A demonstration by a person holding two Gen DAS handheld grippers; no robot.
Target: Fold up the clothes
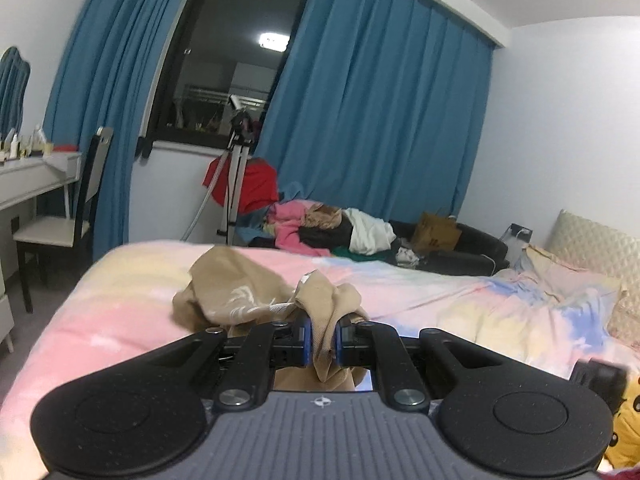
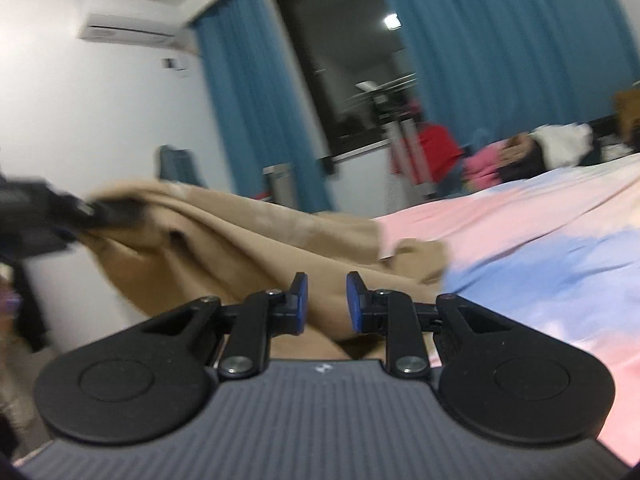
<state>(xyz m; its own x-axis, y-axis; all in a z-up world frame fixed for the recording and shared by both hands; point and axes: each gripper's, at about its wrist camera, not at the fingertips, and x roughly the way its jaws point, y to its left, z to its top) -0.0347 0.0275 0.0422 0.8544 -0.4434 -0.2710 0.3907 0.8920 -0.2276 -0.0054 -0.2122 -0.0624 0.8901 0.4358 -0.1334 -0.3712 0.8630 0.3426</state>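
1. Tan cloth is pinched in the left tongs [image 1: 320, 338]: the blue pads are drawn in tight on a bunched fold of the tan garment [image 1: 236, 296], and a tail of it hangs down between the fingers
2. From that grip the garment runs forward in a crumpled heap on the bed [image 1: 140, 280], near its foot end, with a pale print showing on one face
3. In the right wrist view the right tongs [image 2: 327, 300] stand parted with a clear gap and nothing between the pads; they hover just over the same tan cloth, which rises to the left tongs at the left edge of that blurred view
4. Judging by the way it sags and wrinkles, the garment is soft, light and limp, not slippery and in no way fragile; it will droop from any single hold
5. A good second hold would likely be a hem, seam or corner well apart from the left grip, so the cloth can be drawn taut and flat
6. Beyond the bed, a pile of mixed clothes [image 1: 332, 232] lies on a dark sofa [image 1: 476, 248] under blue curtains [image 1: 380, 100]
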